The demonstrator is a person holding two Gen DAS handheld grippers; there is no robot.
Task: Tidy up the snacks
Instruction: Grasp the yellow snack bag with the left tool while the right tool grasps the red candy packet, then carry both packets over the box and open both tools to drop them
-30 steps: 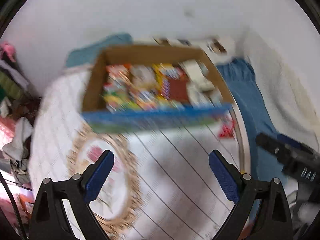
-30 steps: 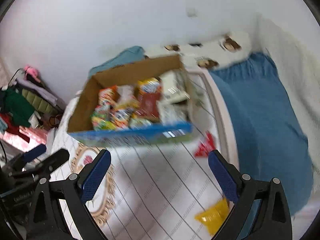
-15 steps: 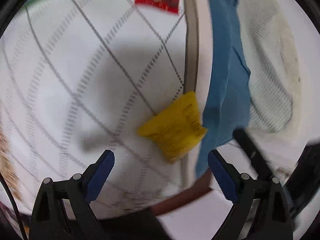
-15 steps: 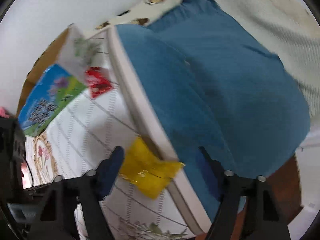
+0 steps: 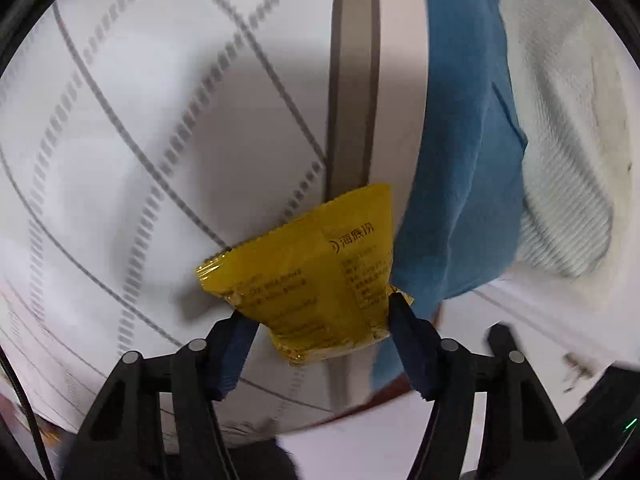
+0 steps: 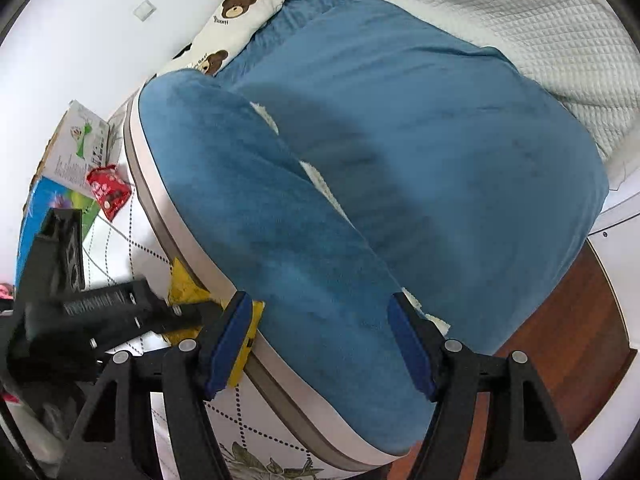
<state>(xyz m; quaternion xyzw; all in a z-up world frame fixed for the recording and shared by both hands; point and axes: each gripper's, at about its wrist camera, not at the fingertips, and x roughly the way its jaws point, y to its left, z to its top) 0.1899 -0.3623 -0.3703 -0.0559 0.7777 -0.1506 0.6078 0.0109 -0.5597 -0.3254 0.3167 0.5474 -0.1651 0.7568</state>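
The left gripper [image 5: 320, 330] is right down on the yellow snack packet [image 5: 316, 280], and its jaws are closing — the packet sits between the two blue pads, the right pad touching its corner, the left pad at or just off the other lower corner. I cannot yet call it a firm pinch. The packet lies at the right edge of the white quilted mattress [image 5: 140, 120], partly over the grey piping, just beside the blue blanket [image 5: 460, 200]. Its long axis runs slantwise, low at the left and climbing to the right, so the jaws straddle its near end rather than its full width.

Over in the right wrist view, the right gripper [image 6: 320, 344] stands half spread with nothing pinched — only blue blanket shows between its pads, and the packet [image 6: 182, 284] peeks out just left of its left pad. So the left hand is the nearer one; my read is that the pick belongs to it.

That right view shows what the left cannot: the red snack packet [image 6: 108, 190] further up the mattress edge, touching the printed cardboard box [image 6: 60, 184], plus a bear-print pillow [image 6: 236, 12] beyond the blanket. The left view alone shows the pads against the yellow foil.
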